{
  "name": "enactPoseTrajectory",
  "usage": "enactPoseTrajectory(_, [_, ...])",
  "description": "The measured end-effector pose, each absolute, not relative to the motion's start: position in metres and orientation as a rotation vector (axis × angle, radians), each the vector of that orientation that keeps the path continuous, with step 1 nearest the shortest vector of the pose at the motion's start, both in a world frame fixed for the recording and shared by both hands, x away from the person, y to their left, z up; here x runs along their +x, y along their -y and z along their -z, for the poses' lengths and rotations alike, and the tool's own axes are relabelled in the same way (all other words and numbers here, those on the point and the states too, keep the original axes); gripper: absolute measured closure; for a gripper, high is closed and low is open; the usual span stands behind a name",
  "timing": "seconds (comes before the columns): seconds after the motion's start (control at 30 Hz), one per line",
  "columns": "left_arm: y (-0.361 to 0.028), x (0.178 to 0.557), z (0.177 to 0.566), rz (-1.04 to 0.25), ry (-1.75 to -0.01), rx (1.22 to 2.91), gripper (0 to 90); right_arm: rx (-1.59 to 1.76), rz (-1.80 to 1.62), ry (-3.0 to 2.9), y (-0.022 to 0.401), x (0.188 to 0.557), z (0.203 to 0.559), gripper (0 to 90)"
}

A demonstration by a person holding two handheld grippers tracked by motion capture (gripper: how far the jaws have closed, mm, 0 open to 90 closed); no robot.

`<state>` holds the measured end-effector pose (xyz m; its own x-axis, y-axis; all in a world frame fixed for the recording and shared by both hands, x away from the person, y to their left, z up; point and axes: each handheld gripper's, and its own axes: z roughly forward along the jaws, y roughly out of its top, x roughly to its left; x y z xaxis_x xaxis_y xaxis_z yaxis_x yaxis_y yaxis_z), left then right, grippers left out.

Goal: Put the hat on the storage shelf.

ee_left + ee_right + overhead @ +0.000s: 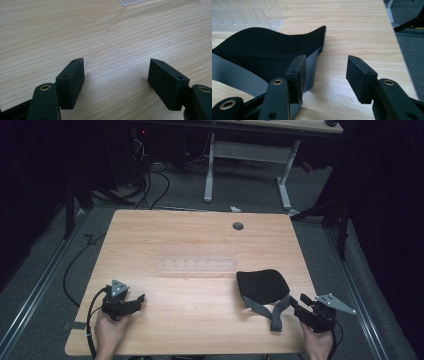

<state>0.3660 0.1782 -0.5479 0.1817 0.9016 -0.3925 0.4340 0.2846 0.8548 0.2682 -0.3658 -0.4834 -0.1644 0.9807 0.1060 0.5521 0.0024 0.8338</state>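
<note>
Wood-grain table carries everything in the high view; at the lower left of that frame the left gripper sits low over bare wood, and in the left gripper view its jaws stand well apart with nothing between them, a corner of the clear plastic tray just showing at the top edge; that same tray lies flat at the middle of the high view, apparently empty; right of centre lies the black eye mask, dark fabric with a grey strap looping toward the lower edge; at the lower right the right gripper is just beside the strap end, and in the right gripper view its jaws are wide apart with nothing clamped, the inner pad close against the strap while the black fabric rises beyond; the step in hand looks like lining up on the mask; no grip is made yet; the next move likely calls for sliding one jaw under the strap or the fabric edge, then closing squarely, since thin cloth lying flat can slip out or bunch.
</note>
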Motion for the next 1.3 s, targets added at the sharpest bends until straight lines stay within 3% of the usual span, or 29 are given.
enactPoseTrajectory(0.67, [-0.178,0.366,0.548,-0.525,-1.432,1.325,30.0,1.631,-1.098,-1.833,0.348,0.311,0.498,45.9])
enactPoseTrajectory(1.3, [-0.178,0.366,0.548,-0.526,-1.433,1.327,30.0,1.665,-1.177,-1.904,0.346,0.328,0.515,55.1])
